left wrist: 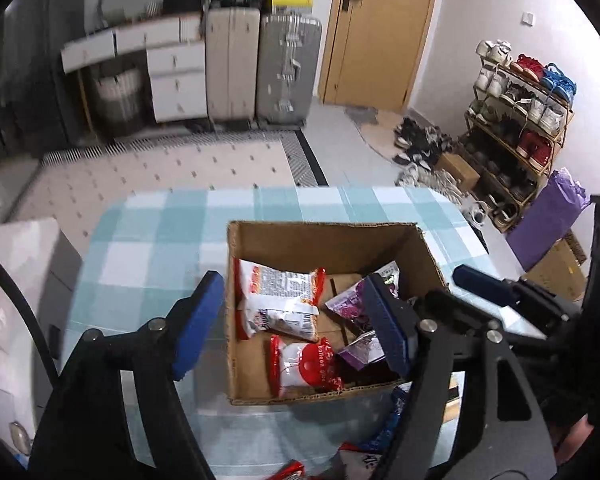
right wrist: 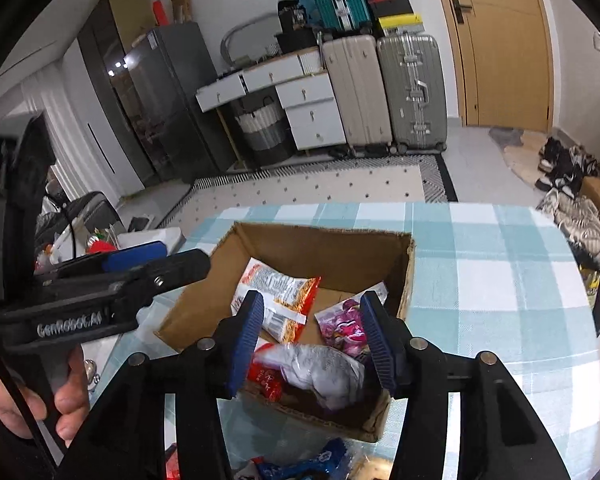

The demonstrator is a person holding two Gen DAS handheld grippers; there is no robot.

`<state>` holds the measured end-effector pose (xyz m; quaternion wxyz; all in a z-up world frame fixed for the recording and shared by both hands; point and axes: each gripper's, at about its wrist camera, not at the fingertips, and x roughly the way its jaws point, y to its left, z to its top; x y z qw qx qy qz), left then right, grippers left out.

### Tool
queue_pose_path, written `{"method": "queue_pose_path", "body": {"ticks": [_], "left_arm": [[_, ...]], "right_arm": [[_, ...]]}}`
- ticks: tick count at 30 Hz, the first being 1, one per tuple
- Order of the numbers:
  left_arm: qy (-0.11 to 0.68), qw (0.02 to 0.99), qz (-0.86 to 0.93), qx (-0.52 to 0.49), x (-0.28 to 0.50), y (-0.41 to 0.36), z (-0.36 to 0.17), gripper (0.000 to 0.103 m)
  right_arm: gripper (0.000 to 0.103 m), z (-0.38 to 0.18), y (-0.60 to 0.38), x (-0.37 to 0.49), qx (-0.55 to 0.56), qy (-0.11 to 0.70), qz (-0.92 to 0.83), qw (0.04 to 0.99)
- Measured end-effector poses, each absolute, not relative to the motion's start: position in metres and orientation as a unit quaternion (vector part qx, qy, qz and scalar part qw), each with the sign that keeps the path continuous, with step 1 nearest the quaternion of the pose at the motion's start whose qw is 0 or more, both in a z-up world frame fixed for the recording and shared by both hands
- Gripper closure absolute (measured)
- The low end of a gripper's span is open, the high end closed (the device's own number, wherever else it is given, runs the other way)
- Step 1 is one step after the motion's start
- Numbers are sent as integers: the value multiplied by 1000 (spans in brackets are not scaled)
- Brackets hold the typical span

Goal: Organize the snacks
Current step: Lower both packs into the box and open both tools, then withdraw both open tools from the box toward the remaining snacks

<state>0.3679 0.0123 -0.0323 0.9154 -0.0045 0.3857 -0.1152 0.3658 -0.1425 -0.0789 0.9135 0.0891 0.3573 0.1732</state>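
Snack packets lie in an open cardboard box (left wrist: 332,240) standing on a table with a blue-and-white checked cloth (left wrist: 156,248), and both claws hang above that box with nothing between their pads. The left claw (left wrist: 296,324) has its blue pads spread wide, one out over the cloth left of the box wall, the other above the box's right half. The right claw (right wrist: 314,340) stands partly open over the near end of the box, and its pads press on nothing. A hand (right wrist: 40,404) grips the handle of the left claw at the lower left of the right wrist view.

Directly under the claws, inside the box, lie a large red-and-white noodle packet (left wrist: 280,300) near the back left, a smaller red-and-white packet (left wrist: 304,368) toward the near wall, and a purple packet (left wrist: 348,304) at the right. In the right wrist view a crumpled silvery bag (right wrist: 324,372) also lies at the near end, possibly the underside of one of these packets.

On the cloth in front of the box lie more snacks, among them a blue packet (right wrist: 300,464); the rest are cut off by the frame edge.

Beyond the table stand two upright suitcases (right wrist: 384,92), a white desk with drawers (right wrist: 296,92), a wooden door (right wrist: 500,40) and a rack of shoes (left wrist: 520,120).
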Motion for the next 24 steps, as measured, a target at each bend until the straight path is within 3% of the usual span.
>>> {"method": "queue_pose_path", "body": {"ticks": [15, 18, 24], "left_arm": [[332, 936, -115, -14, 280, 27, 23, 22], [321, 940, -114, -13, 258, 29, 32, 21], [294, 948, -120, -10, 213, 29, 51, 16]], "right_arm": [[49, -27, -151, 283, 79, 281, 188, 938], [34, -15, -152, 260, 79, 256, 194, 944], [29, 6, -150, 208, 64, 211, 203, 954]]}}
